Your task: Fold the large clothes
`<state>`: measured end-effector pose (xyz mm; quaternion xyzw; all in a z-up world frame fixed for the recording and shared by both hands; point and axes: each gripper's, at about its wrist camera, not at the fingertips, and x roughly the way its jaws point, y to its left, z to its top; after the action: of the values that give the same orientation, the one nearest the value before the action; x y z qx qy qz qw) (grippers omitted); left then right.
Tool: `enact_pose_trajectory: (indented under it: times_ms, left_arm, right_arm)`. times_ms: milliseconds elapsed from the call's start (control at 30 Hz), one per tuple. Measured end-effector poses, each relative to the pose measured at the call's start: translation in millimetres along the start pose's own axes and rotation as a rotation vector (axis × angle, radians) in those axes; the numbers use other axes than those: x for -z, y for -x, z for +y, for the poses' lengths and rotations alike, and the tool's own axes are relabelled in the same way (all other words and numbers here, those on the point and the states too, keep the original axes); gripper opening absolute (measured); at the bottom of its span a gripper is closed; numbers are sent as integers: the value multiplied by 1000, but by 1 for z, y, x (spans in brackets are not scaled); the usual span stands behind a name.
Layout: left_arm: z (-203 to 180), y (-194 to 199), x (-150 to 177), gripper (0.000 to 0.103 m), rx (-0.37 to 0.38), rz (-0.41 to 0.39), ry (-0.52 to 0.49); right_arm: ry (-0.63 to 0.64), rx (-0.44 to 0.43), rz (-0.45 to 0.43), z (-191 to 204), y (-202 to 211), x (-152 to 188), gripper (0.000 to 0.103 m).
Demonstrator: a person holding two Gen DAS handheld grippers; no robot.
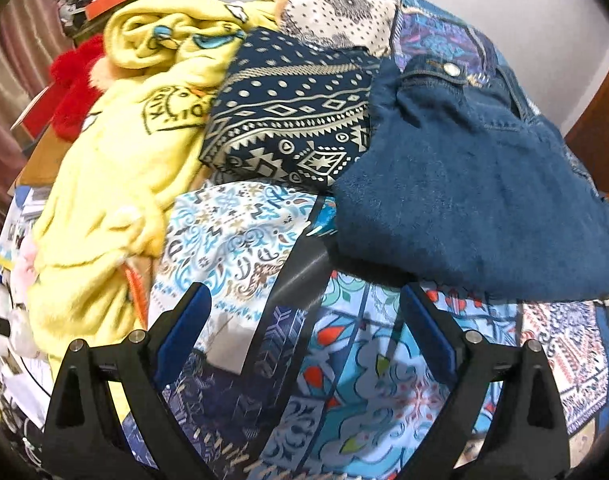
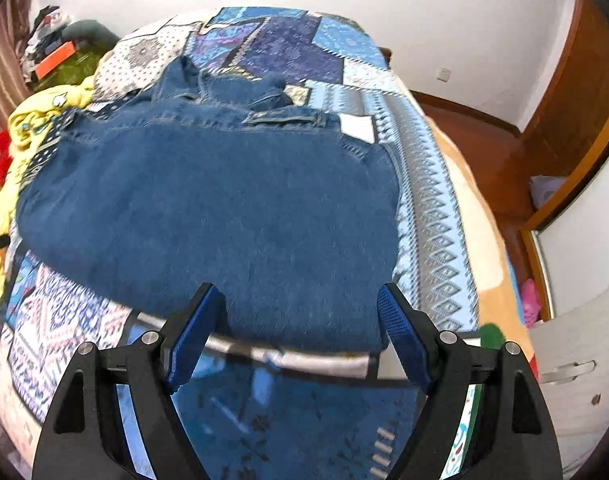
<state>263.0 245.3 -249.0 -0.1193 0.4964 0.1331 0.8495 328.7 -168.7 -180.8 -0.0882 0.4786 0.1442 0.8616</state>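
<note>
A folded blue denim garment [image 2: 208, 200] lies flat on the patchwork bedspread [image 2: 432, 208]. My right gripper [image 2: 298, 296] hovers over its near edge, jaws open, and the pads stand apart from the cloth. In the left wrist view the same denim garment [image 1: 476, 192] lies to the right, its metal button at the top. My left gripper [image 1: 304, 312] is open over the bedspread [image 1: 364, 380], just short of the denim, with nothing between its fingers. A crumpled yellow garment [image 1: 116, 168], a navy patterned cloth [image 1: 296, 120] and a light blue patterned cloth [image 1: 232, 236] lie heaped to the left.
A red fluffy item [image 1: 74, 84] and a dark pile with an orange strip [image 1: 112, 0] sit at the far left by a curtain. To the right the bed edge drops to a wooden floor [image 2: 476, 148], with a white drawer unit [image 2: 576, 364] near it.
</note>
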Motion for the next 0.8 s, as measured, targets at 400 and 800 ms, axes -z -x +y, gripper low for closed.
enact_pose_trajectory:
  times_ms: [400, 800]
  left_arm:
    - [-29, 26, 3, 96, 254, -38, 32]
    - [-41, -38, 3, 96, 618, 97, 286]
  right_arm:
    - [53, -61, -88, 39, 28, -13, 79]
    - [130, -123, -57, 86, -8, -26, 83]
